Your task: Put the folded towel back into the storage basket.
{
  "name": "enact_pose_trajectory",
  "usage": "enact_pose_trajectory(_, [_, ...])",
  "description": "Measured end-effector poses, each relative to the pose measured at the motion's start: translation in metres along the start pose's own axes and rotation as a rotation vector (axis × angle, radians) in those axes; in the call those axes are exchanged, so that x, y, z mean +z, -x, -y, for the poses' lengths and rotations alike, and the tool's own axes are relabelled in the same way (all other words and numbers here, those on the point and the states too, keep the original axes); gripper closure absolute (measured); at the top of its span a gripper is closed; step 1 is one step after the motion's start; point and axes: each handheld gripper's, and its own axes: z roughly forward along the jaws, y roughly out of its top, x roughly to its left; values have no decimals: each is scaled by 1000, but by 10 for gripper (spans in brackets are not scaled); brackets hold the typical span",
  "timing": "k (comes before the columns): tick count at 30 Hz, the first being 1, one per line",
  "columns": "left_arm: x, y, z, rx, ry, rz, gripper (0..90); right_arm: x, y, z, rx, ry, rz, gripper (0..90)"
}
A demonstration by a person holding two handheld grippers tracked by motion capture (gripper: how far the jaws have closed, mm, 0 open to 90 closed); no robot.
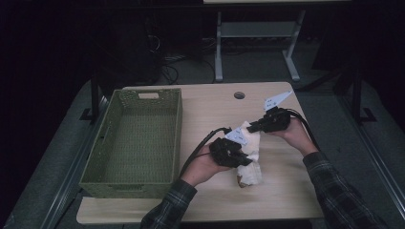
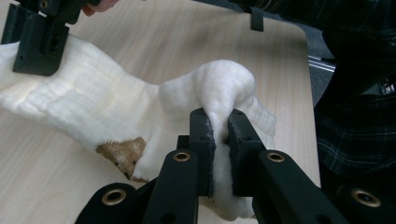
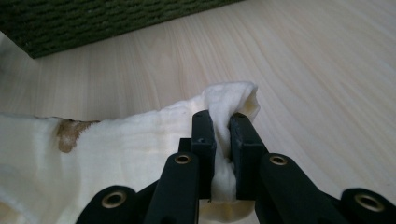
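table (image 1: pixel 286 191): light wood, bearing everything.
basket (image 1: pixel 138 143): green, empty, along the left edge; probably where the cloth goes.
cloth (image 1: pixel 250 152): white fleecy piece with a tan patch, bunched near the table's middle toward the near edge, partly lifted.
left gripper (image 2: pixel 219 128): jaws pinching a fold of cloth.
right gripper (image 3: pixel 222 126): jaws pinching a cloth corner.
advice: keep both pinches firm, raise evenly until the hanging end clears the table, then carry toward the basket.

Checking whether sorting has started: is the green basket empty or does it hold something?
Empty. The high view shows the green basket with only its bare woven floor; the white cloth is outside it, over the table.
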Motion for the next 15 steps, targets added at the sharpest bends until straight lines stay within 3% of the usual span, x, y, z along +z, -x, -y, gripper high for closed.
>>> enact_pose_trajectory(15, [-43, -8, -14, 7, 8, -31, 817, 0, 1, -37, -14, 27, -1, 819])
